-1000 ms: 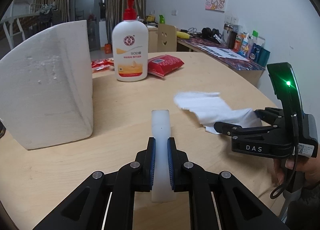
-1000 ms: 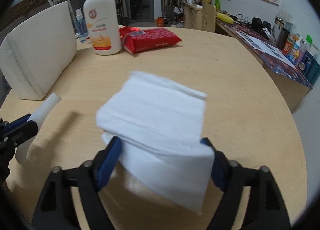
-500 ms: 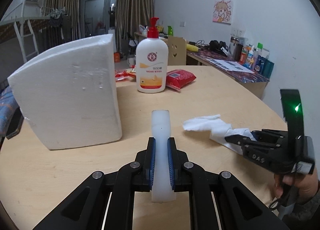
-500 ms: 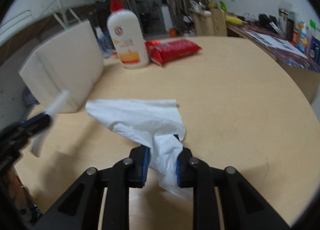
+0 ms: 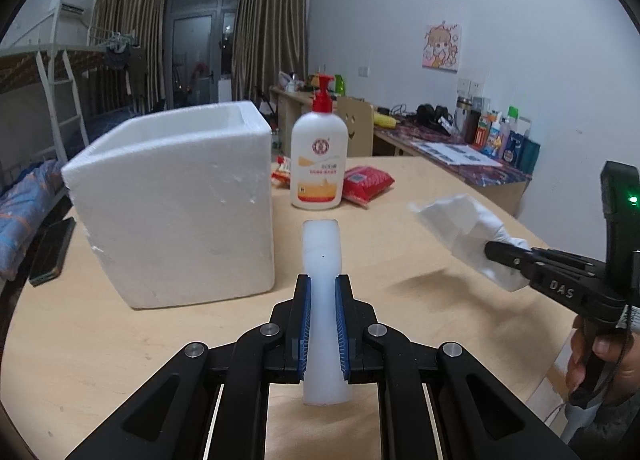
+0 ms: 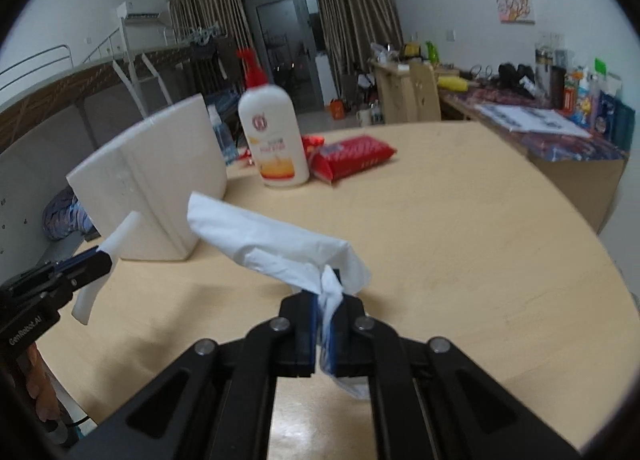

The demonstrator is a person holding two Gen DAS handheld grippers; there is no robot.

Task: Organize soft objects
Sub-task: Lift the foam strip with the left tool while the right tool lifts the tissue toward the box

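The white foam box [image 5: 176, 204] stands upright on the left part of the worktop [image 5: 400, 260], its open top visible. Beyond it stand a pump bottle [image 5: 319, 164] and a red packet [image 5: 366, 182], touching or nearly so. A dark phone [image 5: 52, 252] lies at the worktop's left edge beside the box. The right half of the worktop, up to its curved far edge, is bare.

The left tongs [image 5: 322, 324] are pressed onto a white foam strip [image 5: 321, 260], which projects forward past the box's near right corner. The right tongs [image 6: 325, 324] have just been closing and now pinch a crumpled white tissue [image 6: 272, 248], held clear above the worktop with its free end pointing toward the box.

Compared with a second ago, the tissue is off the worktop and bunched, not flat; both tongs sit higher, and the box's opening is now in view.
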